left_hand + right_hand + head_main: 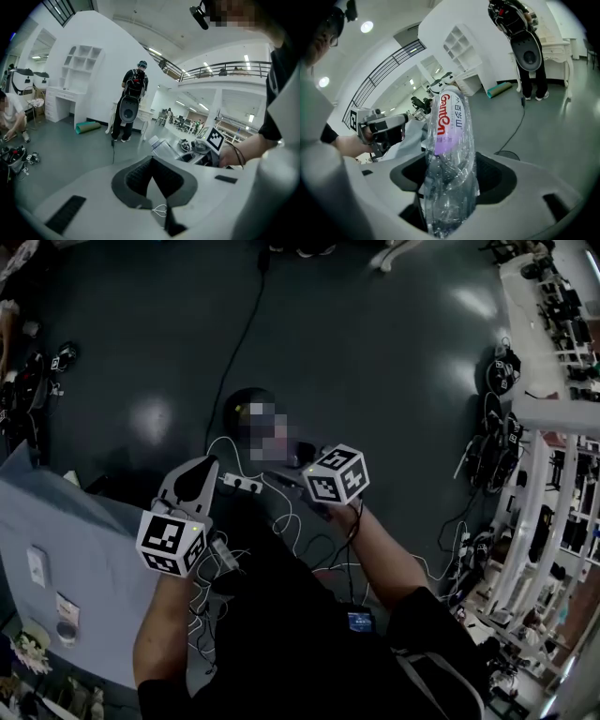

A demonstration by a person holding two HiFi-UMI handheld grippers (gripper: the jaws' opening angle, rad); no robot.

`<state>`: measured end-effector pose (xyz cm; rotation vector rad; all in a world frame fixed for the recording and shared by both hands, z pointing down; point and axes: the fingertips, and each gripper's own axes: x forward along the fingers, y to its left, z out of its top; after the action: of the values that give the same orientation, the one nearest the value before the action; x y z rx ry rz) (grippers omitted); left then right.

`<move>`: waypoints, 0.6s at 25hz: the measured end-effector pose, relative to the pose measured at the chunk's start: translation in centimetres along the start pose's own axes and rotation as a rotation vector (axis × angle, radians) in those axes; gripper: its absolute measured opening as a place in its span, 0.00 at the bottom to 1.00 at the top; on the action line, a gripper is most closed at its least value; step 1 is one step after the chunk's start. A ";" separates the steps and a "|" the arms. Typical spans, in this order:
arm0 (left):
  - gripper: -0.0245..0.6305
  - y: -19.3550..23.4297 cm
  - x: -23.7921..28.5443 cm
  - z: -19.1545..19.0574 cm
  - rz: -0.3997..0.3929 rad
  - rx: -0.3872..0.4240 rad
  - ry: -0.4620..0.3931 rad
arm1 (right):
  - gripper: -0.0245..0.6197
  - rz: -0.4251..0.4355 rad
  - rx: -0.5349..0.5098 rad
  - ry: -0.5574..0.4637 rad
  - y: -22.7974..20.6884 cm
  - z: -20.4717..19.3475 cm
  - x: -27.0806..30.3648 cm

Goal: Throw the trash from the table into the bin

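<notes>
My right gripper [450, 180] is shut on a clear, crumpled plastic bottle [450, 140] with red lettering and a purple label; the bottle stands up between the jaws. In the left gripper view the bottle [161, 145] shows beside that gripper's marker cube [214, 139]. My left gripper [152, 164] has its dark pads [133, 180] meeting at the tips with nothing between them. From the head view both grippers hang over the dark floor, the left gripper [190, 482] beside the table's blue-grey cloth [66, 531] and the right marker cube [336, 474] further right.
White cables [281, 517] and a power strip [242, 484] lie on the floor below the grippers. A person in dark clothes [133, 101] stands by a white table holding a chair. White racks with gear [553, 521] line the right side. Small items sit on the cloth [64, 615].
</notes>
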<state>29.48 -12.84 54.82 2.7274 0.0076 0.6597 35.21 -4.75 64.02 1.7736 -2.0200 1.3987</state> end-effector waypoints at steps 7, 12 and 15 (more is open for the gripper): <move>0.06 4.4 6.5 -7.0 -0.032 -0.043 0.085 | 0.50 -0.012 0.153 0.036 -7.2 -4.9 7.3; 0.06 7.1 12.1 -12.0 -0.041 -0.082 0.126 | 0.50 -0.018 0.209 0.074 -12.9 -8.3 12.8; 0.06 8.3 14.9 -14.0 -0.022 -0.119 0.123 | 0.50 -0.027 0.231 0.098 -15.5 -10.1 15.0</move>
<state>35.90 -15.02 75.81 2.5663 0.0272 0.7943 38.71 -7.17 87.48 1.7694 -1.8436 1.7352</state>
